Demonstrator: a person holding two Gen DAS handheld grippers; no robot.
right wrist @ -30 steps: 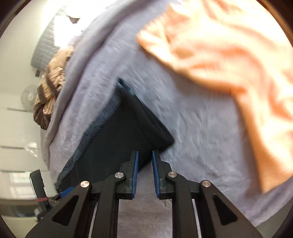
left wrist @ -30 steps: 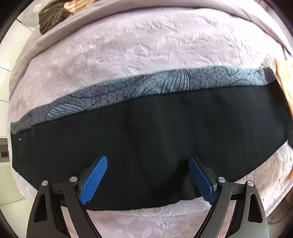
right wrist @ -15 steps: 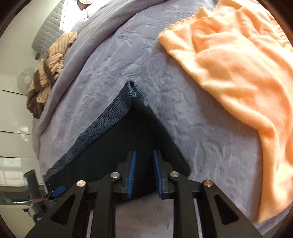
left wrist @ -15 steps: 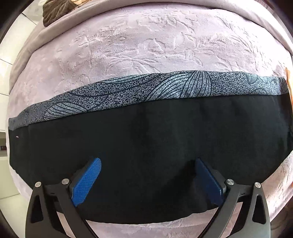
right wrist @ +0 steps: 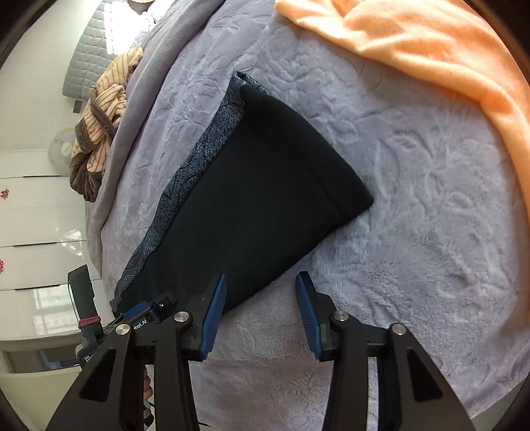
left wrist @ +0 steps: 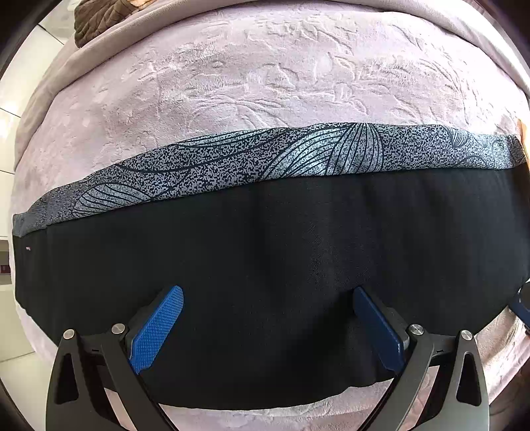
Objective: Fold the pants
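In the left wrist view, the black pants (left wrist: 265, 275) are lying flat as a long band across the embossed lilac blanket (left wrist: 265, 83) that is covering the bed. A grey strip printed with leaf outlines (left wrist: 265, 159) is showing along the far edge, so one layer seems to be lying over another with the edges slightly offset. The left gripper (left wrist: 268, 315) is hovering over the near part of the black cloth with its blue pads spread wide and nothing between them; it is released. A brown bundle (left wrist: 99, 23) is sitting at the far top left corner.

In the right wrist view, one end of the pants (right wrist: 258, 199) is pointing away from the camera, its hem stitched straight and lying smooth, the printed strip (right wrist: 185, 172) running along its left side. The right gripper (right wrist: 261, 298) is also released, jaws apart: its left pad is sitting over the near edge of the cloth while the right pad is over bare blanket (right wrist: 414, 232). An orange fleece throw (right wrist: 430, 43) is lying well apart at the top right, and a striped tan-and-brown garment (right wrist: 99, 126) is bunched at the bed's far left edge.

Judging from this, the lengthwise fold looks done and the legs are stacked. What appears left is folding the long band crosswise, end to end, into a compact stack.
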